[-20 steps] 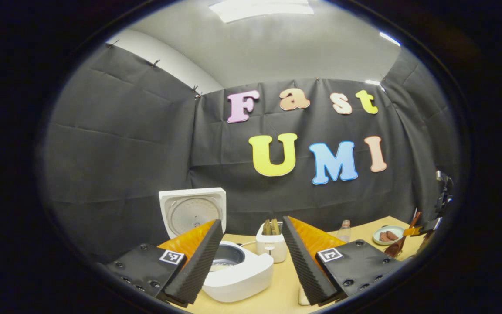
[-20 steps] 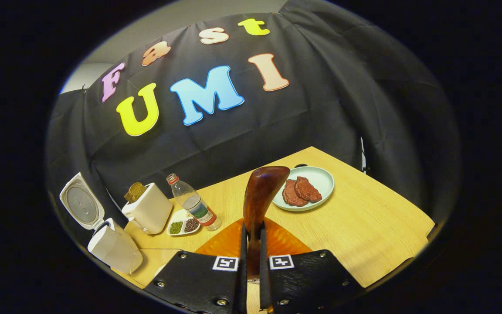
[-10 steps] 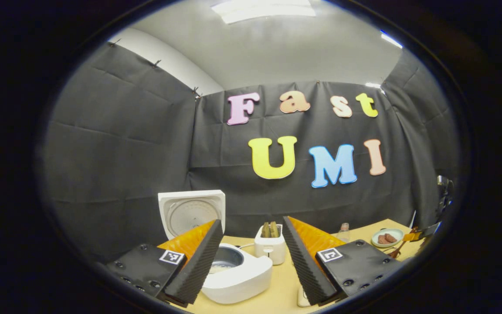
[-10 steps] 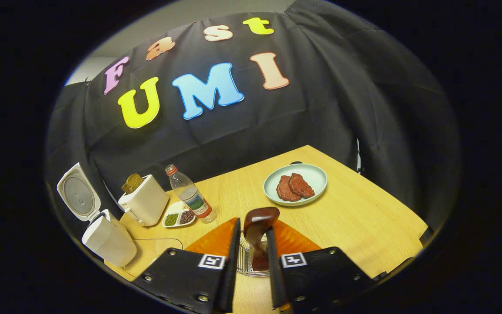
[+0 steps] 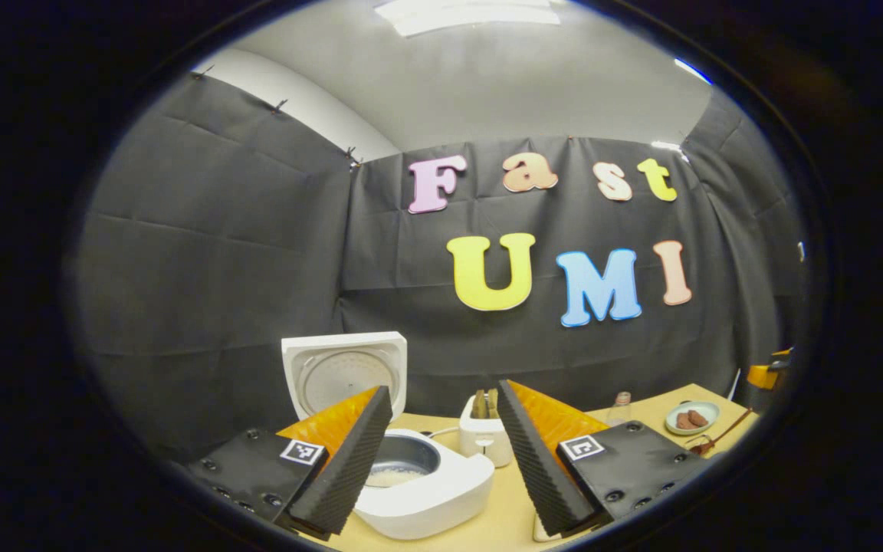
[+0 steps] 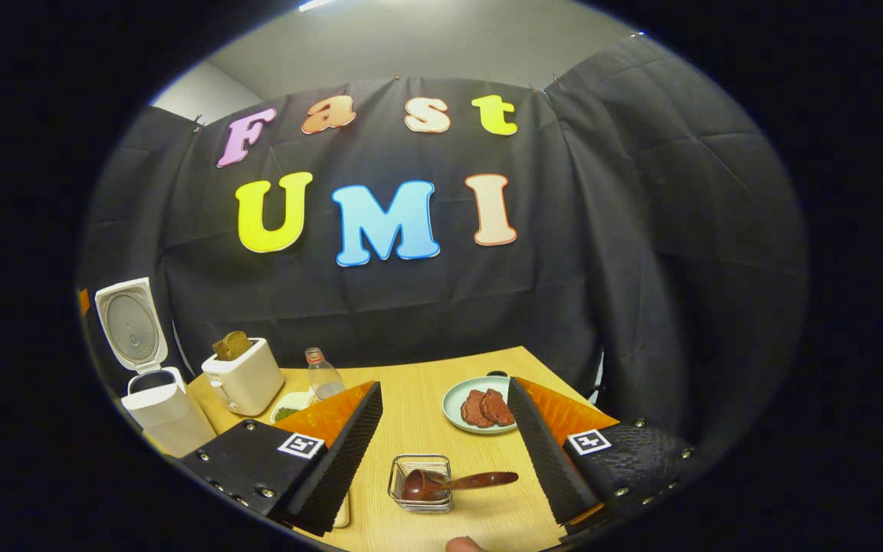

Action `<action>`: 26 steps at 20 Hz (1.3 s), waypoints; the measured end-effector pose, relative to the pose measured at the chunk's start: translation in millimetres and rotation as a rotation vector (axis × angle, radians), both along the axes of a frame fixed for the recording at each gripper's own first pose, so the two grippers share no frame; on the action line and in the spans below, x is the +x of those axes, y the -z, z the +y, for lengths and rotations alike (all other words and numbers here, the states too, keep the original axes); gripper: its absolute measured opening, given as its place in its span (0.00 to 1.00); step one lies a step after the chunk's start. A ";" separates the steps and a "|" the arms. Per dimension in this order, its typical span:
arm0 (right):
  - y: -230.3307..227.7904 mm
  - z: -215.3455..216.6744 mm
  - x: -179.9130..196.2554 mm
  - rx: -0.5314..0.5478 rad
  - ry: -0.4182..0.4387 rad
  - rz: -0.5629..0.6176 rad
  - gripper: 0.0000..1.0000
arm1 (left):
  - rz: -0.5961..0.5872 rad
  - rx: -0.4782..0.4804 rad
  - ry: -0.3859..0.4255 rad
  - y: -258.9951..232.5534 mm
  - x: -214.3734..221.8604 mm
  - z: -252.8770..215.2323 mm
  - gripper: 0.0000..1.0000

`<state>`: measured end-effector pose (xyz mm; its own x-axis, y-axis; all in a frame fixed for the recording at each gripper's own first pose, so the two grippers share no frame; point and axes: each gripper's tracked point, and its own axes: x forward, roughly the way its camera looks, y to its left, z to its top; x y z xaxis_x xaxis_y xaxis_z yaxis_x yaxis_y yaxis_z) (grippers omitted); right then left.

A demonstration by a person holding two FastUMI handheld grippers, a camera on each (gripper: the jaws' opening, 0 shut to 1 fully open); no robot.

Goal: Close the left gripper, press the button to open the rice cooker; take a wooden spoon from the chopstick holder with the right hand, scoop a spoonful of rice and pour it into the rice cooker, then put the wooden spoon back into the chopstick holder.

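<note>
The white rice cooker [image 5: 441, 491] stands open, lid [image 5: 343, 372] upright, with rice in its pot. My left gripper [image 5: 441, 452] hovers open just before it, holding nothing. In the right gripper view the wooden spoon [image 6: 457, 483] rests with its bowl in the wire chopstick holder [image 6: 421, 483] and its handle sticking out to the right. My right gripper [image 6: 445, 452] is open above and behind the holder, clear of the spoon. The cooker [image 6: 154, 406] appears far left there. The spoon [image 5: 721, 438] also shows small at the far right of the left gripper view.
On the wooden table [image 6: 411, 414] stand a white toaster [image 6: 246, 376] with bread, a plastic bottle [image 6: 323, 372], a small dish of beans [image 6: 288, 406] and a plate of meat [image 6: 480, 405]. A fingertip [image 6: 464, 544] shows at the bottom edge.
My right gripper lowered the spoon into the holder, opened, let it go and drew back. The left gripper stayed open and shifted only slightly.
</note>
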<state>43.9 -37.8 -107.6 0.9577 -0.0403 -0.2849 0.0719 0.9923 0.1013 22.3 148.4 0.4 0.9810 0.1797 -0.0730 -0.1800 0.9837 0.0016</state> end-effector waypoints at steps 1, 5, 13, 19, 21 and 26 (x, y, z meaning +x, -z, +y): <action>-9.7 1.6 -2.5 -0.007 0.000 -0.020 1.00 | 0.003 0.008 -0.014 -1.2 8.7 8.5 0.96; -34.0 12.5 -10.5 -0.019 0.007 -0.073 1.00 | -0.003 0.047 -0.066 -6.7 46.6 47.7 0.96; -45.3 39.3 -22.2 -0.082 0.014 -0.083 0.99 | -0.023 0.101 -0.177 -14.5 136.8 129.0 0.96; -44.7 56.9 -26.6 -0.121 0.040 -0.081 0.99 | -0.013 0.084 -0.237 -4.0 201.9 187.1 0.95; -41.3 61.6 -28.0 -0.134 0.040 -0.070 0.99 | -0.005 0.081 -0.254 0.0 220.0 204.0 0.95; -26.6 69.6 -34.4 -0.151 0.035 -0.027 0.99 | 0.069 0.072 -0.271 27.5 262.1 233.3 0.96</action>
<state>9.5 31.9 -80.9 0.9623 -0.1139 -0.2469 0.1055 0.9933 -0.0470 284.4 381.7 -27.1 0.8895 0.4420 -0.1156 -0.4337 0.8965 0.0909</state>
